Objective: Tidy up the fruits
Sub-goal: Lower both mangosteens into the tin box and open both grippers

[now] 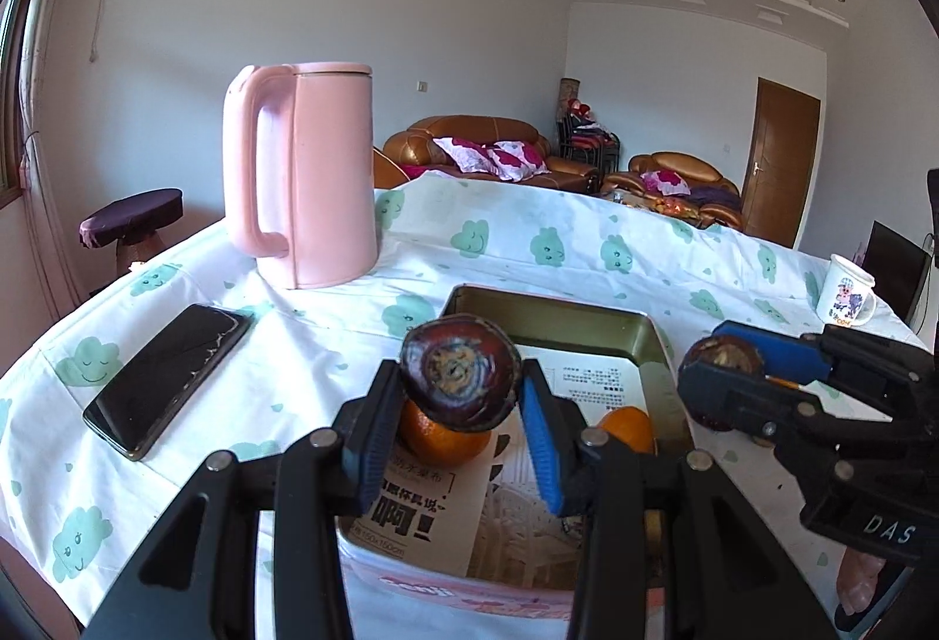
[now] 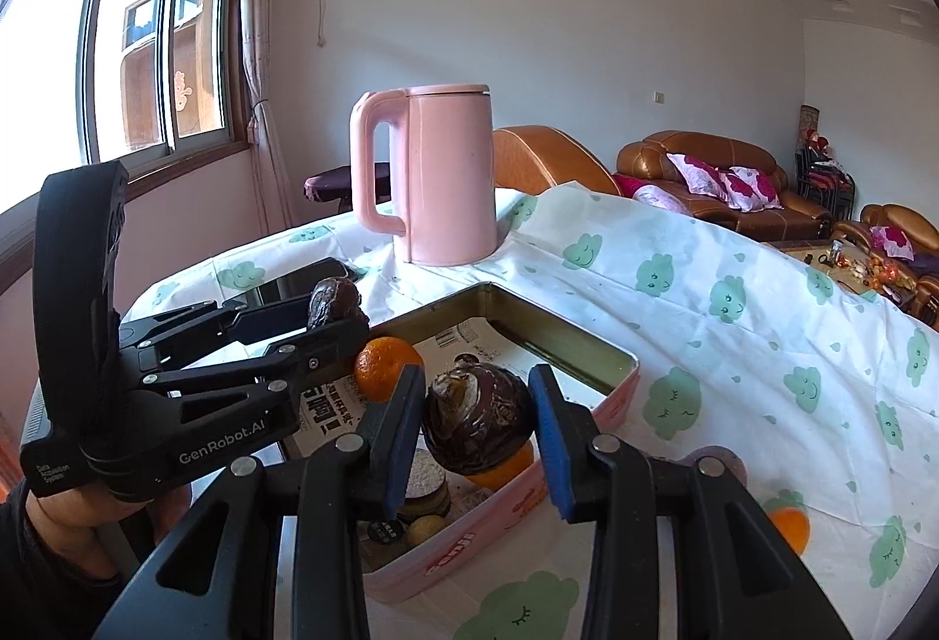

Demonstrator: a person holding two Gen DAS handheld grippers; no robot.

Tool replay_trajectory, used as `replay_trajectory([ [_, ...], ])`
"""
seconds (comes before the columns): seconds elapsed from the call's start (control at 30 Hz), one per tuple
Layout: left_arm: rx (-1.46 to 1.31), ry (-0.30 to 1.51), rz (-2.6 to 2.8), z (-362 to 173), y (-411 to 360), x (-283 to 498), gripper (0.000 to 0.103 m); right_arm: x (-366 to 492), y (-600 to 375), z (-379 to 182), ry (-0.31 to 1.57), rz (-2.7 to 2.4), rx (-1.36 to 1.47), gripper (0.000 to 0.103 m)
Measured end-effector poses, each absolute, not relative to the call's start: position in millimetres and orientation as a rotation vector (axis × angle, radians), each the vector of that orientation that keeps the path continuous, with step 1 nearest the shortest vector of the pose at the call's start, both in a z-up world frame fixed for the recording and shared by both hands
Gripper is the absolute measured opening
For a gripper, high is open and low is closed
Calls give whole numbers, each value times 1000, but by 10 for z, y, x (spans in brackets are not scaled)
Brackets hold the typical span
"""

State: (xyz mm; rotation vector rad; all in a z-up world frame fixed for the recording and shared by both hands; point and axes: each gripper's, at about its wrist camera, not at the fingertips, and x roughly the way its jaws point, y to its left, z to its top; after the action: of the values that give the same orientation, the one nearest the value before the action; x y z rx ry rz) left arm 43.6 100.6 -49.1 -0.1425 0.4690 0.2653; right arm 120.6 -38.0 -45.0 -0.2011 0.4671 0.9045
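Note:
My left gripper [image 1: 460,393] is shut on a dark purple fruit [image 1: 460,376] and holds it above the pink tin box [image 1: 551,314]. My right gripper [image 2: 478,420] is shut on a second dark purple fruit [image 2: 478,426], also above the box [image 2: 616,402]. Each gripper shows in the other's view, the right one [image 1: 725,385] with its fruit [image 1: 728,355] and the left one [image 2: 337,314] with its fruit [image 2: 334,301]. Two oranges [image 1: 443,437] [image 1: 628,429] lie in the box on printed paper. Another orange [image 2: 789,528] lies on the cloth outside the box.
A pink kettle [image 1: 305,176] stands behind the box. A black phone [image 1: 167,376] lies at the left on the cloud-print tablecloth [image 1: 528,241]. A white mug [image 1: 845,297] stands at the far right. Small round items [image 2: 425,490] sit in the box's near corner.

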Motion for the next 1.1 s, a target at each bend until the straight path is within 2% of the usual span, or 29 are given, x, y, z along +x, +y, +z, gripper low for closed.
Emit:
replay_trajectory([
  [0.63,-128,555,265,-685,1023,507,42,1365,-61,-722,599,927,-257,39],
  [0.7,-133,559,267,-688,1032,509,42,1369,-69,-721,596,919,-255,43],
  [0.83,-140,560,262,-682,1043,491,44,1408,-149,-710,596,909,-218,63],
  [0.93,-138,545,257,-650,1002,451,56,1368,-255,-665,578,903,-205,66],
  [1.0,-133,516,259,-590,956,405,76,1313,-380,-610,551,892,-213,67],
  [1.1,-124,480,247,-481,855,373,85,1286,-654,-534,522,845,-228,72],
])
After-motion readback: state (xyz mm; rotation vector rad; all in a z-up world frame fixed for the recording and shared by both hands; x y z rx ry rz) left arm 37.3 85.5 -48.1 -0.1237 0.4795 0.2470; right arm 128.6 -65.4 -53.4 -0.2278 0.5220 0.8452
